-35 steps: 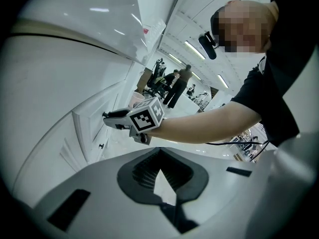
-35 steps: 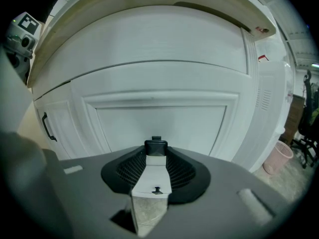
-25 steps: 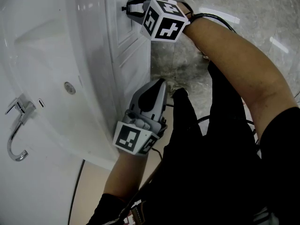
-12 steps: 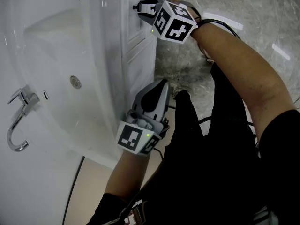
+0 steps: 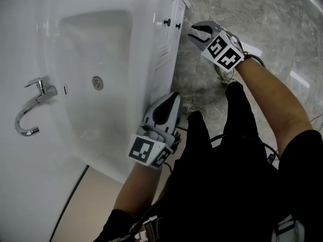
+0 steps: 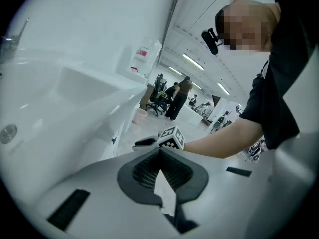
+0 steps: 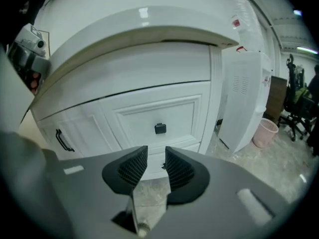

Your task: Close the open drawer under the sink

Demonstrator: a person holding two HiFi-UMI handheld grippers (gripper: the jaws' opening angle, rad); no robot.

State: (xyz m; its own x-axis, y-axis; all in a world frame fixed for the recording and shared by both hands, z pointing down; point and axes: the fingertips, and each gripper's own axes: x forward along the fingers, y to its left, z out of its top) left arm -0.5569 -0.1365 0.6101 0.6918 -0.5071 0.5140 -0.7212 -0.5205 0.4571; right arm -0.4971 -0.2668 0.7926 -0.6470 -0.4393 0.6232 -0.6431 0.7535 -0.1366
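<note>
Broadly, largest first.

Sink (image 5: 55,14): white basin with a tap (image 5: 31,107) at its left edge. It overhangs the cabinet beneath it.

Cabinet (image 7: 75,128): white panelled front under the sink rim, facing the grey stone floor (image 5: 242,9).

Drawer (image 7: 149,111): the panelled front directly under the sink. Its long axis runs left to right in the right gripper view, and near to far along the cabinet face in the head view. The front looks level with the panels beside it, with no gap showing, so I judge it already pushed home, or very nearly.

Right gripper (image 5: 198,34): clear of the cabinet on its floor side, touching nothing. Its jaws stand apart with nothing between them and have just been closing a little. The drawer lies straight ahead along the jaw line, slightly above the tips. This is the nearer hand – any last push would run forward along that line, square to the drawer's long axis.

Left gripper (image 5: 171,97): at the near end of the cabinet, just beside the sink rim. Its jaws are together at the tips and empty, and it is well off from the knob.

Knob (image 7: 160,128): small, dark and square, at the middle of the drawer front – ungripped.
</note>
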